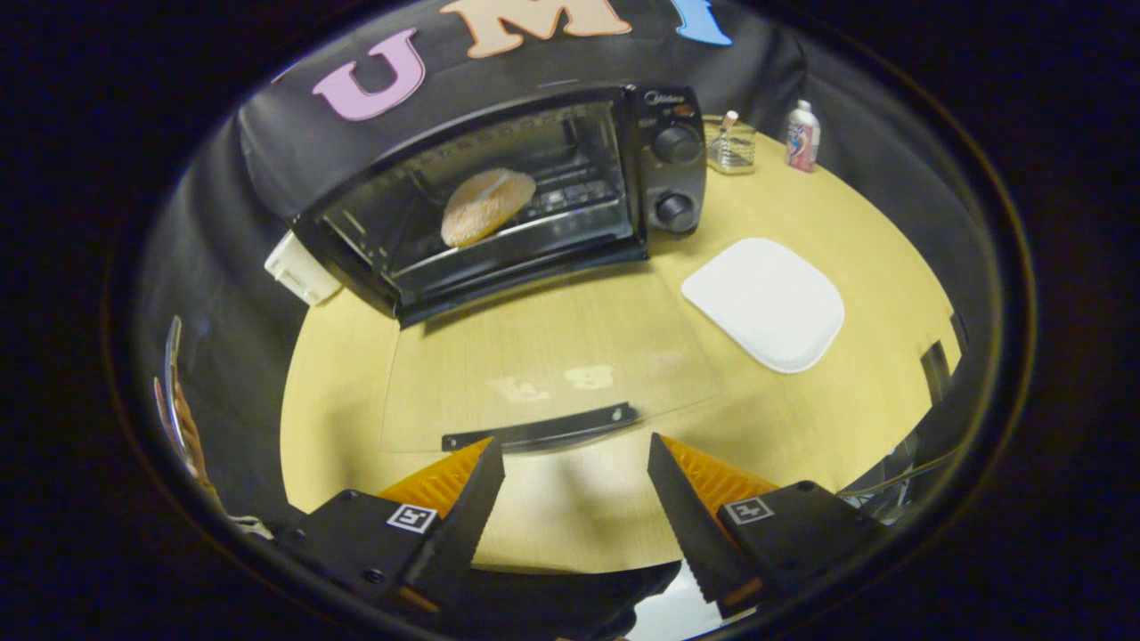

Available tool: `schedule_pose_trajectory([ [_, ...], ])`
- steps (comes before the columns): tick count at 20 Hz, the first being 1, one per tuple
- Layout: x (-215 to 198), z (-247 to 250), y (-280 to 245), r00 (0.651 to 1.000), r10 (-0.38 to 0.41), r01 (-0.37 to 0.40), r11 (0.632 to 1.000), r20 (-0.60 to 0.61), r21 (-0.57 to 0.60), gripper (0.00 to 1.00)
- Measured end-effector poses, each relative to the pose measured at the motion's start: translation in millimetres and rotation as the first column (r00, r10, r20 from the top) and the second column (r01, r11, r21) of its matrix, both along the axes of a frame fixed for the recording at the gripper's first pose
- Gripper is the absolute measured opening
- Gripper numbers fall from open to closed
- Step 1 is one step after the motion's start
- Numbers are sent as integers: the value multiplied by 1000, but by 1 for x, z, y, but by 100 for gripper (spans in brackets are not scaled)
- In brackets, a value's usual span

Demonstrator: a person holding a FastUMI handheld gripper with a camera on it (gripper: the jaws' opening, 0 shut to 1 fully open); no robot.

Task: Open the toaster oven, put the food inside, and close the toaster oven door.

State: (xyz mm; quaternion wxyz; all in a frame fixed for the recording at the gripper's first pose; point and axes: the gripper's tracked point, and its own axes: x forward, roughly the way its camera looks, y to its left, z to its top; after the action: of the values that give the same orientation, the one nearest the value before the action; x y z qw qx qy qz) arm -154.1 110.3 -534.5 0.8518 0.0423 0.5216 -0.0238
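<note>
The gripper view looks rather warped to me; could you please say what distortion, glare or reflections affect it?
Gripper view: fisheye bends the table edge and toaster oven; the open glass door carries faint pale reflections; the bread inside stays sharp; the open tongs cast a soft shadow just ahead of them.

Free room and obstacles ahead of the tool.
The tool hangs with fingers spread wide, nothing between them; bare table lies under them. Just ahead, the door handle of the lowered glass door crosses the path. Beyond the door, the toaster oven mouth stands open, with the bun on its rack. The white plate sits right of the door, apart from it.
</note>
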Motion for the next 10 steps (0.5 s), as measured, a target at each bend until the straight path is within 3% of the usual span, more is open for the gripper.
schedule_pose_trajectory([
  [10, -4, -39, 12, 989, 78, -86, 995, -122, -57, 100],
])
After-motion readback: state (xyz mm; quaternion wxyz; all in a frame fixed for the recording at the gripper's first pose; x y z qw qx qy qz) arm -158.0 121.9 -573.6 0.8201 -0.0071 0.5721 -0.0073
